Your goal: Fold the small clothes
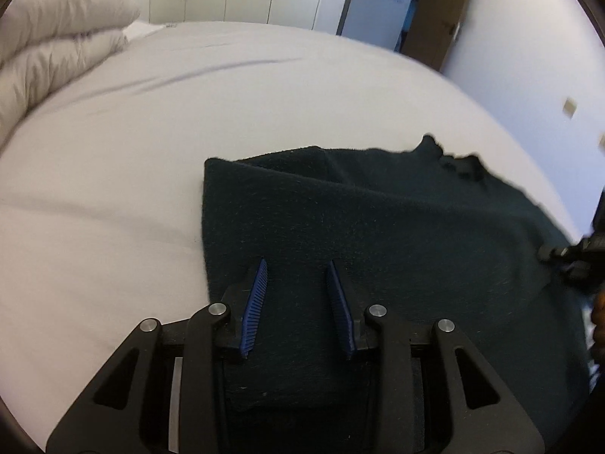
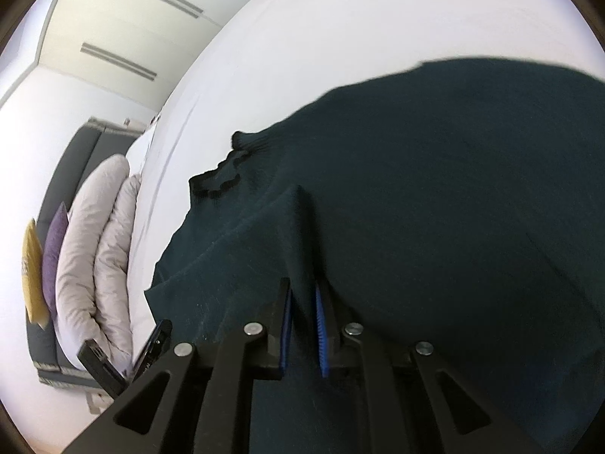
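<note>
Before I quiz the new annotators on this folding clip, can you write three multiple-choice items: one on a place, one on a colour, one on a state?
1. Where does the garment lie?
A. on the white bed
B. on a wooden floor
C. in a basket

2. What colour are the pads?
A. red
B. blue
C. yellow

3. What is the right gripper doing?
A. hanging open above bare sheet
B. pinching a raised fold of the garment
C. holding a pillow

Answers: 1 A, white sheet surrounds the cloth; 2 B, both ribbed pads are blue; 3 B, fabric ridges up between its jaws.

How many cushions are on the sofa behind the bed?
2: a yellow cushion at the far left and a purple cushion beside it, against the folded duvet. More may be hidden.
</note>
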`<state>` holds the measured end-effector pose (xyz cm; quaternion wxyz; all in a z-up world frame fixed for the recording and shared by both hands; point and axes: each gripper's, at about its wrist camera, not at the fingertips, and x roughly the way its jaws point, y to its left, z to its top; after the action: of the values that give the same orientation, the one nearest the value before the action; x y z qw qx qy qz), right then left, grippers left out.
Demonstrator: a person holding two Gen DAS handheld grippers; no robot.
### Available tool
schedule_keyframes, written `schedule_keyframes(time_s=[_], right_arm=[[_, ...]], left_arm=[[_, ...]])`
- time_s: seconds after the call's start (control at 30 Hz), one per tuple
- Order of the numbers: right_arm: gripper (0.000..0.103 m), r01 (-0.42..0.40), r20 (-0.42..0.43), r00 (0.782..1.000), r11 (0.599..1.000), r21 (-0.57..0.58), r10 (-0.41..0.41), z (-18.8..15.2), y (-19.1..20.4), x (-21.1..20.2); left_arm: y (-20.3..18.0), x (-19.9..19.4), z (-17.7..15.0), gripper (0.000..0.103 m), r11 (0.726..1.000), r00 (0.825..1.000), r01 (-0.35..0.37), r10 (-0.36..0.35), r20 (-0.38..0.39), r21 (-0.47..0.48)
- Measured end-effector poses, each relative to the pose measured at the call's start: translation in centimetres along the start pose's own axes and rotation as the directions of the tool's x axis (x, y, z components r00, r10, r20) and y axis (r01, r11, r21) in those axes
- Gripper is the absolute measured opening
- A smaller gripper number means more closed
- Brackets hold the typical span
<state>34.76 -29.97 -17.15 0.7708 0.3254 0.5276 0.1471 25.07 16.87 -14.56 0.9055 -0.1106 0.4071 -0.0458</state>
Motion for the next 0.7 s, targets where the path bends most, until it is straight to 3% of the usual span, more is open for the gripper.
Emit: schedule_keyframes(time_s=[0.2, 0.23, 0.3, 0.4, 0.57, 0.7], right_arm=[[0.025, -0.030, -0.004, 1.000, 0.999, 0.014, 0.030, -0.6, 0.4, 0.5], [0.025, -0.004, -0.005, 1.000, 1.000, -0.021, 0.004, -0.7, 1.0, 0.6], [0.010, 0.068, -0.005, 0.998, 0.993, -0.093, -0.069, -0.9, 2.1, 0.9], [0.008, 0.047, -0.003, 0.999, 0.999, -0.028, -0.047, -0.7, 1.3, 0.3], [0.008, 0.012, 0.000, 1.000, 1.000, 0.020, -0.012, -1.8, 1.1, -1.2], [0.007, 0.003, -0.036, 0.999, 0.999, 0.043, -0.002, -1.2, -0.5, 0.9]], left_arm=[[0.5, -0.4, -0.2, 0.033, 0.999, 0.999, 0.035, -0.035, 0.004, -0.028], [0.5, -0.4, -0.3, 0.033, 0.999, 0.999, 0.034, -0.034, 0.005, -0.027], [0.5, -0.2, -0.2, 0.033, 0.999, 0.999, 0.034, -0.034, -0.001, -0.027], [0.4, -0.2, 0.1, 0.033, 1.000, 0.999, 0.015, -0.014, -0.034, 0.010], [-0.7, 0.0, 0.0, 0.034, 0.987, 0.996, -0.025, 0.038, -0.082, 0.157], [-0.3, 0.3, -0.1, 0.034, 0.988, 0.996, -0.007, 0.021, -0.091, 0.151]])
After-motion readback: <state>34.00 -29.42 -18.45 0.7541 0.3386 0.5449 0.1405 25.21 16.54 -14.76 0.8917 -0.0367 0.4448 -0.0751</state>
